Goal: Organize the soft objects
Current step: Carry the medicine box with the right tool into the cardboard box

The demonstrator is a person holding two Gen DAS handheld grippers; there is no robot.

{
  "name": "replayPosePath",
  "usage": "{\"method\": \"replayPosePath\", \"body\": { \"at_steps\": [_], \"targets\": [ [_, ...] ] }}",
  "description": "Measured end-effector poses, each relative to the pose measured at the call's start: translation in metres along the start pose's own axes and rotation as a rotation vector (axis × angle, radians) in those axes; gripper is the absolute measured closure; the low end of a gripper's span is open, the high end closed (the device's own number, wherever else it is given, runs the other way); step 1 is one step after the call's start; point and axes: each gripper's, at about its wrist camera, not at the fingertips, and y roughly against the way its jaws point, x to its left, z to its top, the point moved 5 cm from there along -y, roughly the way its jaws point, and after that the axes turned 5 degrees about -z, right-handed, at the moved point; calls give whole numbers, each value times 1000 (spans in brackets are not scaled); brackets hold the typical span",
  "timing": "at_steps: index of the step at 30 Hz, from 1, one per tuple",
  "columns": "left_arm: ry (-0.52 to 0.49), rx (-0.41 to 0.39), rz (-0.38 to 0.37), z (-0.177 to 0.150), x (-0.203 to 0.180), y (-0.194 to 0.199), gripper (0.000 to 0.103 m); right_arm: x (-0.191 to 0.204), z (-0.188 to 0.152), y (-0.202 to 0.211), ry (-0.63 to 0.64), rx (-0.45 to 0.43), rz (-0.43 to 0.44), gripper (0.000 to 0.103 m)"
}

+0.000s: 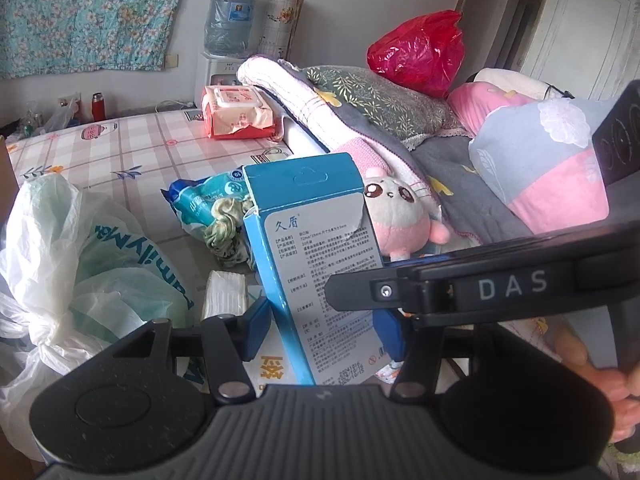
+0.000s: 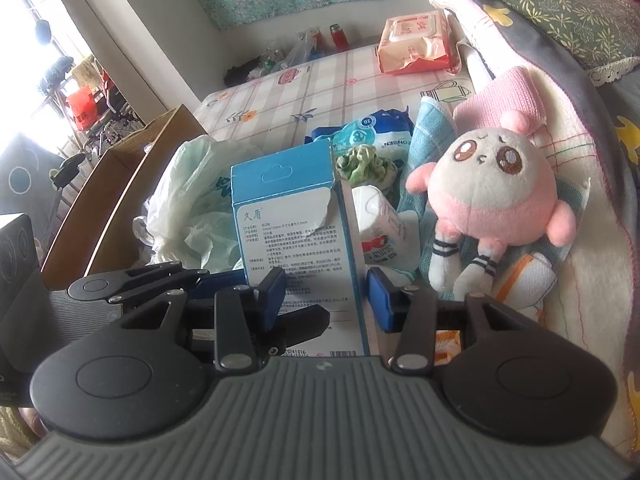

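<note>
A tall blue and white box (image 1: 316,256) stands upright between the fingers of both grippers; it also shows in the right wrist view (image 2: 300,240). My left gripper (image 1: 326,326) has its blue pads against the box sides. My right gripper (image 2: 326,300) straddles the same box, with a small gap at its right pad. The right gripper's arm crosses the left wrist view (image 1: 480,288). A pink and white plush toy (image 2: 496,200) lies on a towel to the right; it also shows in the left wrist view (image 1: 396,212). A green scrunchie (image 2: 364,164) lies behind the box.
A white plastic bag (image 1: 80,272) sits at the left. A blue wipes pack (image 2: 380,132), an orange wipes pack (image 1: 236,112), a tissue pack (image 2: 380,224) and folded blankets and pillows (image 1: 380,100) lie on the checked bed sheet (image 1: 132,152). A cardboard box (image 2: 120,184) stands beside the bed.
</note>
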Motion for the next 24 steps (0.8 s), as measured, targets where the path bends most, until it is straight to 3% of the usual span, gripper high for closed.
{"method": "replayPosePath", "body": {
  "at_steps": [11,18,24],
  "targets": [
    [3,-144,116,27,29,73,46,63,30,29,82,-100,84,59],
    [45,-215,269,44,78,124,46,139,62,20,181,-130,202,59],
    [126,-227,379,51,137,164,46,210,86,-3,235,-96,326,59]
  ]
}}
